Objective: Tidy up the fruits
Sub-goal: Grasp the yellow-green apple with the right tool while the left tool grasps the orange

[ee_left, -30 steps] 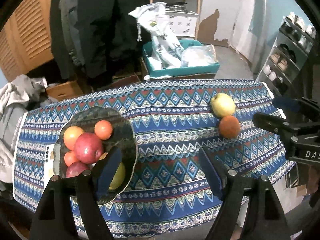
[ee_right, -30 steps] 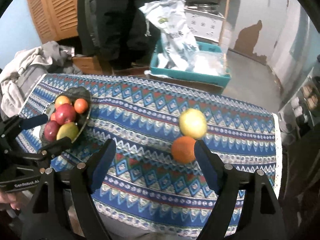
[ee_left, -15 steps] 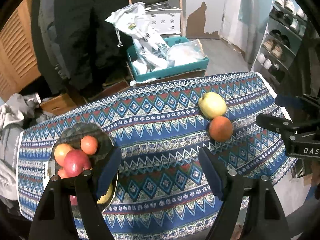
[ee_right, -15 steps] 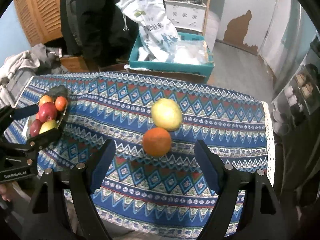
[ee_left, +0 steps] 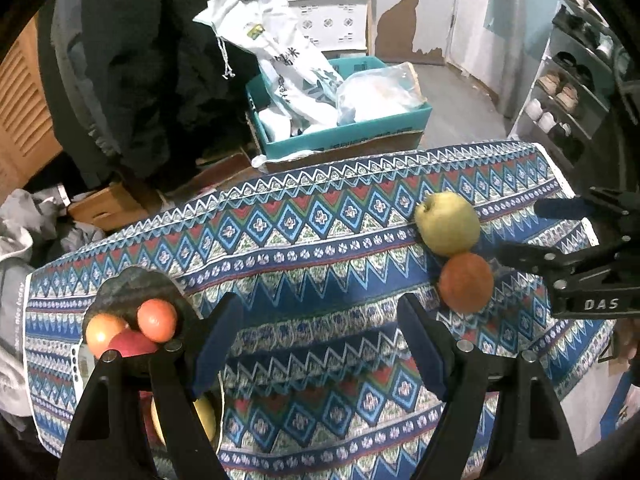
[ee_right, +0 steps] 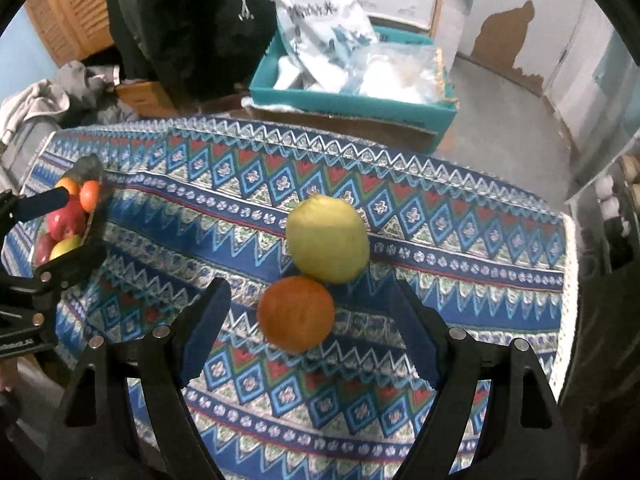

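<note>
Fruits lie in two groups on the patterned worktop (ee_right: 460, 216): an orange (ee_right: 296, 313) touching a yellow-green apple (ee_right: 328, 238) toward the worktop's right end, and a dark bowl (ee_left: 132, 284) of red, orange and yellow fruit near the left edge. Between the groups the cloth is bare and open. Beyond the far edge a teal box (ee_left: 344, 132) of bags stands close. The right gripper (ee_right: 308, 340) hangs with fingers (ee_right: 206, 330) spread wide, gripping nothing; the orange sits between them just ahead of the tips, untouched. The left gripper (ee_left: 320, 344) is likewise released and empty, over bare cloth, its left finger covering part of the bowl.
</note>
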### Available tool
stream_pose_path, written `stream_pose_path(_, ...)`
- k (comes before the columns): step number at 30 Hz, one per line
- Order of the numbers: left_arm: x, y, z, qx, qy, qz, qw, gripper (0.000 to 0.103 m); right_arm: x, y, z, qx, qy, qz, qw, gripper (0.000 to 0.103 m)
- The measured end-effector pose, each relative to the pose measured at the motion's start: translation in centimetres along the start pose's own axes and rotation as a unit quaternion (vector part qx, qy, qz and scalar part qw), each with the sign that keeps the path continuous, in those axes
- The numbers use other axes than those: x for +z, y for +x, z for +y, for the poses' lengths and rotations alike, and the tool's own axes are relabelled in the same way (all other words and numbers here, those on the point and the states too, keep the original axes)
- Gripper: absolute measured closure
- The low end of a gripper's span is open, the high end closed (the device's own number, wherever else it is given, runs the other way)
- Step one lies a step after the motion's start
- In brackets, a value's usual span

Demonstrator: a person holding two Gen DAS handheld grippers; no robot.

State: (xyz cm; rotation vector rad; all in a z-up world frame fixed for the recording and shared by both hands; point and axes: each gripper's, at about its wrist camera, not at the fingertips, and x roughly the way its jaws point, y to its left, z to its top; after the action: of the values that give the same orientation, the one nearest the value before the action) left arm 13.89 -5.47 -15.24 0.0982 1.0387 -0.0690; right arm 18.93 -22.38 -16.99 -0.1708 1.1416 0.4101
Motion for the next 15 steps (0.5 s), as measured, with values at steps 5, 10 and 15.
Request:
stream_pose_path(5,1.4,2.5,0.1,-0.007,-0.001,0.01,0.9999,0.022,1.5,3.1,-0.3,-0.01,-0.025,0.024,0.999,0.022)
stream_pose_path(10,2.5,5.1,0.5,-0.015,-0.012,0.025,0.9995,0.022,2.7,6.0,-0.9,0.0,-0.034,0.046,0.998,0.022)
stream_pose_path(15,3.0,7.3,0.9,-0.021,-0.024,0.041,0.9987,0.022,3.2,8.6,-1.1,0.014,-0.026,0.06,0.998,0.022)
